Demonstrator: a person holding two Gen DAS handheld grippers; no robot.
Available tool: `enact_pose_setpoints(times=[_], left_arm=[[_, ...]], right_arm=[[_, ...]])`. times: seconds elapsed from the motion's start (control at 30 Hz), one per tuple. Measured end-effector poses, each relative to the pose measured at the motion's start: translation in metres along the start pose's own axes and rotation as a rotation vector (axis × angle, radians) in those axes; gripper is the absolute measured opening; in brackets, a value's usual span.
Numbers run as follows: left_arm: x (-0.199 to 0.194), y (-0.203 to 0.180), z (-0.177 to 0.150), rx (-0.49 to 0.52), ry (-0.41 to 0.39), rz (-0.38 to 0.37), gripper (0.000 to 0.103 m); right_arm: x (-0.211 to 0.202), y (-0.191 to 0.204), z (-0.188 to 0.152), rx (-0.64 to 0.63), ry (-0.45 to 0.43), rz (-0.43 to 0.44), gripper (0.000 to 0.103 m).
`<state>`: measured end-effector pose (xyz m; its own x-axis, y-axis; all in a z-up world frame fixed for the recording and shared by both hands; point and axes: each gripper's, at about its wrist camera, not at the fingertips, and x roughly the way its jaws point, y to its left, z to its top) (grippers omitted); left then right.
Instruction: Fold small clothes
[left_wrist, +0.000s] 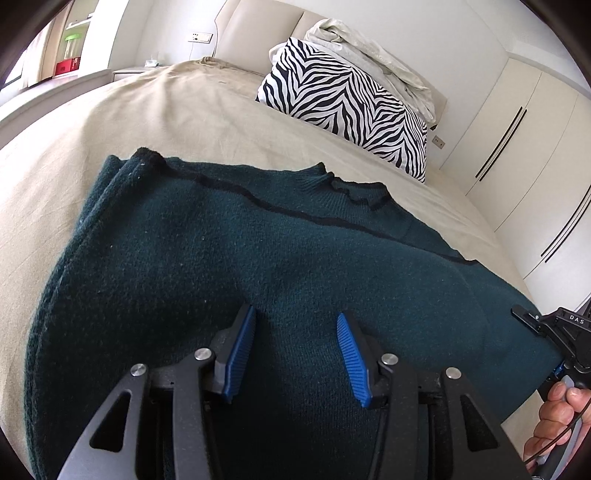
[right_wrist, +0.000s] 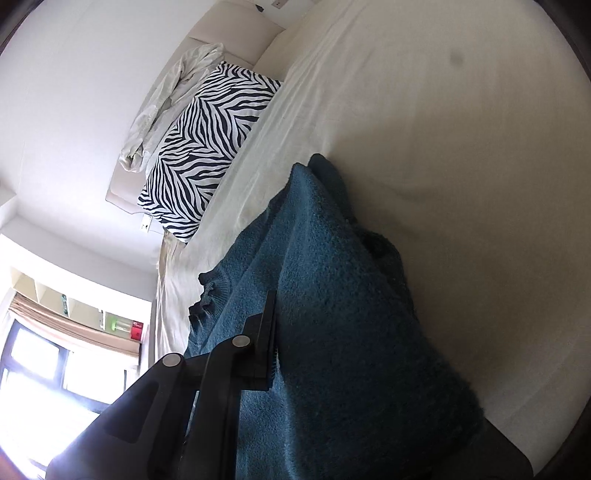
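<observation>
A dark teal knitted sweater (left_wrist: 258, 258) is spread on the beige bedsheet (left_wrist: 110, 122), filling the left wrist view from the centre down to 6 o'clock; its ribbed collar is seen toward 1 o'clock. The left gripper (left_wrist: 295, 354) is held just above the knit with its jaws well apart, the blue ribbed pads (left_wrist: 240, 354) being clear of each other and nothing being gripped between them. At 4 o'clock the right gripper (left_wrist: 565, 339) is met at the sweater's edge, a hand (left_wrist: 557, 417) being wrapped on its handle; the letters "DAS" can be read on its black body. In the right wrist view the right gripper (right_wrist: 277, 354) is closed on the sweater (right_wrist: 332, 332), the cloth being draped over its far finger, which is hidden. A zebra-print pillow (left_wrist: 351, 99) is propped at 1 o'clock under a crumpled pale quilt (left_wrist: 376, 51). On a shelf at 10 o'clock a green-lidded jar (left_wrist: 72, 46) and a red box (left_wrist: 66, 66) are kept; their contents and labels cannot be made out
</observation>
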<state>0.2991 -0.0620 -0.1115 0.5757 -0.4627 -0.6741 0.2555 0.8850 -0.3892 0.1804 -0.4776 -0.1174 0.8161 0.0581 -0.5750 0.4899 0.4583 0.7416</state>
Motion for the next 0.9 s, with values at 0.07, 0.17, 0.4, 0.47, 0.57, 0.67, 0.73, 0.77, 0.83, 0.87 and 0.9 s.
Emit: enact_pose_setpoints(times=[0.07, 0.17, 0.4, 0.47, 0.57, 0.67, 0.73, 0.77, 0.83, 0.87, 0.9], left_arm=[[-0.002, 0.005, 0.0, -0.021, -0.007, -0.02, 0.048], [-0.011, 0.024, 0.003, -0.128, -0.02, -0.114, 0.044], [-0.041, 0.072, 0.018, -0.443, -0.012, -0.355, 0.066], [-0.043, 0.072, 0.026, -0.456, 0.003, -0.396, 0.078], [-0.035, 0.071, 0.034, -0.476, 0.047, -0.416, 0.09], [-0.024, 0.072, 0.038, -0.491, 0.099, -0.414, 0.09], [-0.014, 0.067, 0.043, -0.464, 0.15, -0.391, 0.088], [-0.009, 0.065, 0.046, -0.449, 0.173, -0.377, 0.084], [0.001, 0.062, 0.052, -0.437, 0.223, -0.376, 0.057], [0.007, 0.064, 0.053, -0.448, 0.256, -0.376, 0.036], [0.011, 0.067, 0.055, -0.455, 0.275, -0.367, 0.019]], right_arm=[[0.001, 0.031, -0.007, -0.098, 0.004, -0.015, 0.01], [0.01, 0.104, -0.042, -0.417, 0.046, -0.015, 0.011], [0.048, 0.182, -0.17, -0.991, 0.21, -0.005, 0.01], [0.055, 0.18, -0.189, -1.037, 0.215, -0.025, 0.01], [0.056, 0.18, -0.209, -1.116, 0.179, -0.055, 0.011], [0.051, 0.184, -0.225, -1.227, 0.126, -0.078, 0.011], [0.047, 0.183, -0.237, -1.308, 0.097, -0.09, 0.012], [0.046, 0.182, -0.24, -1.342, 0.095, -0.092, 0.013], [0.044, 0.181, -0.255, -1.42, 0.093, -0.101, 0.014], [0.041, 0.18, -0.26, -1.455, 0.089, -0.101, 0.015], [0.039, 0.181, -0.263, -1.489, 0.082, -0.096, 0.015]])
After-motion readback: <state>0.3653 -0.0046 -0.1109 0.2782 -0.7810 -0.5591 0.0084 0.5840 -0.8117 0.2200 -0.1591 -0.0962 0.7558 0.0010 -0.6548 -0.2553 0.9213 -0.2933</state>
